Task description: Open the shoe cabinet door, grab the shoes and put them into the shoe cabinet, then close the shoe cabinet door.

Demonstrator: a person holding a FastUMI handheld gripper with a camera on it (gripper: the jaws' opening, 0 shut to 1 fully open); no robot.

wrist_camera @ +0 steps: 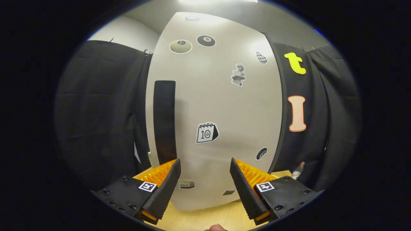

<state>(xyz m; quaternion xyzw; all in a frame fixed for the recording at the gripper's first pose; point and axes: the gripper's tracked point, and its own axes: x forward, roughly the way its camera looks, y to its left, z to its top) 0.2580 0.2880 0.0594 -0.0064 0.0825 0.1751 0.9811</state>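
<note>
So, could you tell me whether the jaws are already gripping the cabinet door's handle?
No, the gripper is open, short of the door, with the handle ahead, untouched.

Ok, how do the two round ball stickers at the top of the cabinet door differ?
The left ball sticker is pale beige and looks larger; the right ball sticker is black with a white spot and sits slightly higher. Both are round, white-edged, and stuck on the cabinet door, well beyond the open gripper.
</note>
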